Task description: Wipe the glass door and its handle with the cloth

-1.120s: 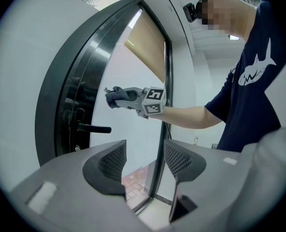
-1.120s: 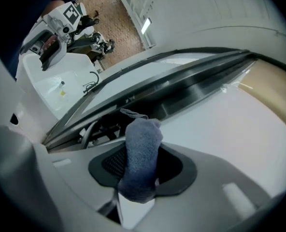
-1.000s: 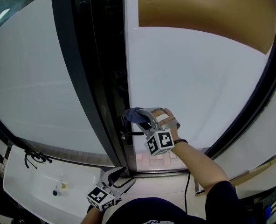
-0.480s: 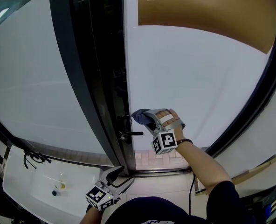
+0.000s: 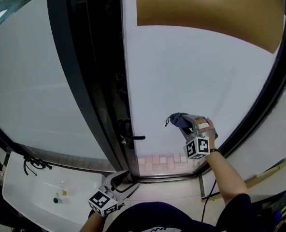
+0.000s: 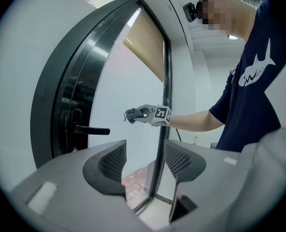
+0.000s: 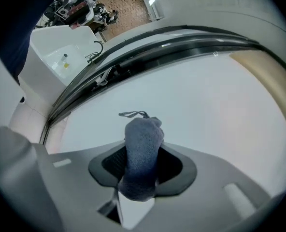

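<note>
Right gripper (image 5: pixel 187 125) has slid right along the door (image 5: pixel 181 71) in the last second. It was just beside the handle (image 5: pixel 133 138) at the door's left edge. Now it is well apart from it, low on the glass near the dark frame (image 5: pixel 276 79) on the right. Its fingers (image 7: pixel 169 166) are clamped on the cloth (image 5: pixel 178 119), a grey wad poking out past the tips toward the glass. Contact looks likely, but I can't confirm it.

Left gripper (image 5: pixel 125 181) hasn't shifted. It sits low by the door's bottom corner, fingers (image 6: pixel 111 163) spread with nothing between them.

Judgement: this is a sideways wipe stroke across the lower glass. I can't tell whether the handle is finished or just left for later. The upper glass looks not yet reached, so plenty remains.
</note>
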Demonstrator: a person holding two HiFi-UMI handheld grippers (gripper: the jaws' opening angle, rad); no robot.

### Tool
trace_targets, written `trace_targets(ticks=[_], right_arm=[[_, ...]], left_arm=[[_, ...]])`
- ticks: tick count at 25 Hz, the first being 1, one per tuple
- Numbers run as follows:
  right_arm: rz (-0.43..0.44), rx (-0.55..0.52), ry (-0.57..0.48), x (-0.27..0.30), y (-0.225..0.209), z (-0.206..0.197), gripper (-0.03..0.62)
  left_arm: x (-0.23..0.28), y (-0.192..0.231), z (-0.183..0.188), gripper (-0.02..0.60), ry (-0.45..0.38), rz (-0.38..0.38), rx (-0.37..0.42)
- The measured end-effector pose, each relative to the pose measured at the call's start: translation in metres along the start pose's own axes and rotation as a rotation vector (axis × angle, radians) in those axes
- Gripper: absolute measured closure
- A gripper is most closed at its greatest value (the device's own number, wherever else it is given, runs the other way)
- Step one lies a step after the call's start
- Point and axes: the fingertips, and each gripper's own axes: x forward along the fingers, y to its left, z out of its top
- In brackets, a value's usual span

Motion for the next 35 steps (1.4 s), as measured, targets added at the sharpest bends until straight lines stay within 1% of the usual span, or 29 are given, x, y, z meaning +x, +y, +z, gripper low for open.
trace_targets(ticks=[3,5,6,8,11,14,16,18,21,24,26,28,30,32,35], right_arm=[[-0.019,0.044,0.046,-0.008,-0.006,-0.023,0.445],[-0.034,0.084,0.068,-0.013,-0.010,-0.030,0.445],[-0.041,0.115,0.066,-0.015,-0.012,-0.028,0.445],[-0.049,0.204,0.023,-0.021,-0.019,-0.012,0.445],[-0.029,0.331,-0.100,-0.021,-0.030,0.038,0.445],[0.022,0.389,-0.237,-0.013,-0.033,0.106,0.445],[0.048,0.381,-0.314,-0.007,-0.035,0.151,0.445],[0.062,0.347,-0.370,-0.001,-0.036,0.190,0.445],[0.079,0.298,-0.408,0.016,-0.037,0.232,0.445],[0.080,0.293,-0.402,0.037,-0.039,0.254,0.445],[0.076,0.317,-0.367,0.053,-0.037,0.255,0.445],[0.092,0.351,-0.349,0.065,-0.029,0.254,0.445],[0.111,0.358,-0.337,0.071,-0.016,0.254,0.445],[0.147,0.369,-0.314,0.076,0.001,0.253,0.447],[0.262,0.442,-0.259,0.084,0.033,0.247,0.447]], left_arm=[[0.002,-0.001,-0.003,0.341,-0.001,-0.009,0.009],[0.001,-0.002,-0.004,0.341,0.016,-0.006,0.009],[0.001,-0.003,-0.003,0.341,0.019,-0.004,0.008],[-0.002,-0.001,-0.005,0.341,0.005,-0.001,0.009],[-0.007,0.002,-0.006,0.341,-0.008,0.008,0.004],[-0.013,0.003,-0.004,0.341,-0.012,0.015,0.001],[-0.018,0.006,-0.007,0.341,0.000,0.024,0.001],[-0.024,0.008,-0.005,0.341,0.003,0.040,-0.001],[-0.033,0.011,-0.005,0.342,-0.011,0.061,-0.008],[-0.044,0.017,-0.006,0.344,-0.019,0.086,-0.017],[-0.051,0.022,-0.007,0.344,-0.024,0.104,-0.025],[-0.058,0.027,-0.008,0.344,-0.029,0.117,-0.032],[-0.062,0.030,-0.012,0.344,-0.034,0.121,-0.040],[-0.065,0.032,-0.016,0.344,-0.041,0.120,-0.045],[-0.068,0.033,-0.015,0.344,-0.050,0.118,-0.045]])
